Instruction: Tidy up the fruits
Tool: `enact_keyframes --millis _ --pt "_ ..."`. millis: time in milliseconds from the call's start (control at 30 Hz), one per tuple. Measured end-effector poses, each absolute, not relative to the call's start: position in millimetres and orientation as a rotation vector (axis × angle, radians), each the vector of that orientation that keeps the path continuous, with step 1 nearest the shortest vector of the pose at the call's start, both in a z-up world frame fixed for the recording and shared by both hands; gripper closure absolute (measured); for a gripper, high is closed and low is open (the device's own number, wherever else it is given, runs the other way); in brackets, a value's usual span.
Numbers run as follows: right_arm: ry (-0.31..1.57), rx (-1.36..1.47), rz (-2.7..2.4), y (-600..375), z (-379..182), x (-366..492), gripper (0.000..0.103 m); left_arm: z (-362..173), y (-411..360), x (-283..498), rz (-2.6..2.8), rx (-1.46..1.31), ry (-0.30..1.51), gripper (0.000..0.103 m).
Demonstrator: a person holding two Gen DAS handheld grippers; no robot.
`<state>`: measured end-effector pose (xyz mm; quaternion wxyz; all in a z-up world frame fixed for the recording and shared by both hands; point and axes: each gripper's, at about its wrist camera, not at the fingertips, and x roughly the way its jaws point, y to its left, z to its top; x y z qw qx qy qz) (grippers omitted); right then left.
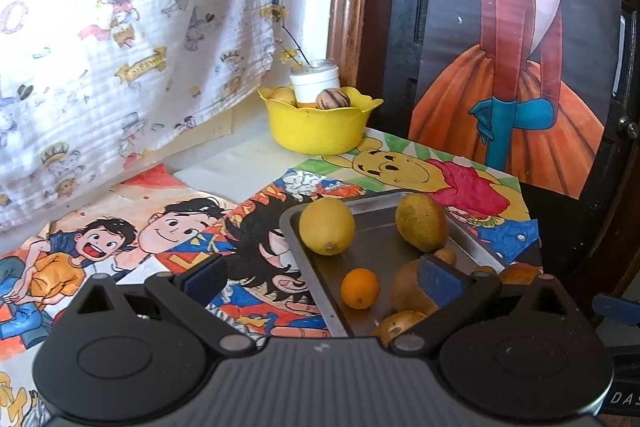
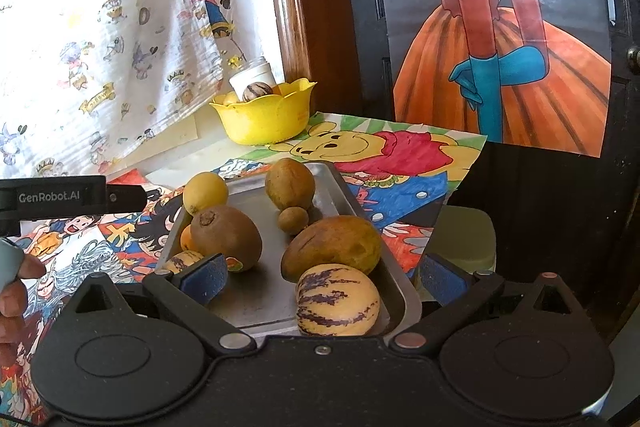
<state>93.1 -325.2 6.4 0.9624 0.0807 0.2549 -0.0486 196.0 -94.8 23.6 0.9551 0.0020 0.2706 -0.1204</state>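
Observation:
A metal tray (image 2: pixel 256 303) lies on the drawing-covered table and holds several fruits. Nearest my open right gripper (image 2: pixel 323 278) is a purple-striped yellow melon (image 2: pixel 338 301), with an orange-brown fruit (image 2: pixel 331 245) behind it and a brown kiwi-like fruit (image 2: pixel 226 233) to the left. In the left wrist view, the tray (image 1: pixel 376 227) shows a yellow lemon (image 1: pixel 327 225), a greenish-brown fruit (image 1: pixel 422 221) and a small orange (image 1: pixel 360 287). My left gripper (image 1: pixel 322 279) is open over the tray's near left edge, and its right finger partly hides a brown fruit (image 1: pixel 408 287).
At the back stands a yellow bowl (image 1: pixel 320 131) holding a white jar (image 1: pixel 315 81) and a striped fruit (image 1: pixel 333 99). A printed cloth (image 1: pixel 120 27) hangs at the left. A dark door with a poster (image 1: pixel 520 47) is on the right. A person's hand (image 2: pixel 16 287) shows at the left edge.

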Motion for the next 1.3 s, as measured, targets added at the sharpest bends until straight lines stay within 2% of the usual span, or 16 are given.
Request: enact_keyframes --millis 1300 --pt "0.448 0.127 -0.108 -295.9 24.4 66.9 0.001 20.7 -48.9 151.6 -0.195 -0.030 0.547 0.000"
